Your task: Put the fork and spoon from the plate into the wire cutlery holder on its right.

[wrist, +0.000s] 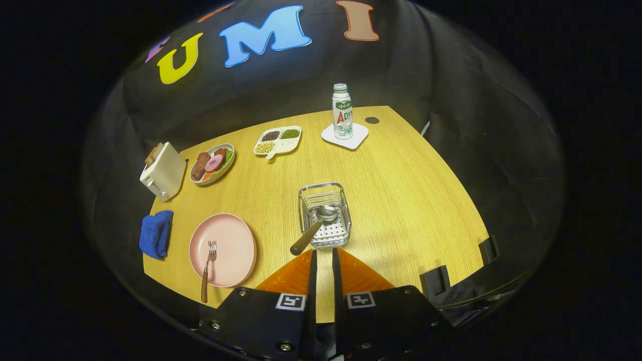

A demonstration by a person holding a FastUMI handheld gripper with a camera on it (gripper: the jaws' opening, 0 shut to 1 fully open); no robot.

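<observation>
Gripper view. Gripper (322,260) held above the near edge of the wooden table (411,200), fingers drawn nearly together with only a thin gap between them, nothing held.

Wire cutlery holder (325,214) just ahead of the fingertips. Spoon (315,225) lies in it: bowl down inside the basket, handle leaning out over the near-left rim toward the fingers.

Pink plate (223,249) to the left of the holder. Fork (207,268) lies on the plate's near-left part, tines pointing far, handle running off the near rim onto the table.

Far side: toaster (163,171), food dish (212,164), divided tray (278,140), bottle (342,111) on a coaster. Blue cloth (156,233) left of the plate.

Judgement: spoon half looks done; fork is what's left. Next move calls for swinging left, spreading the fingers, and taking the fork by its overhanging handle.
</observation>
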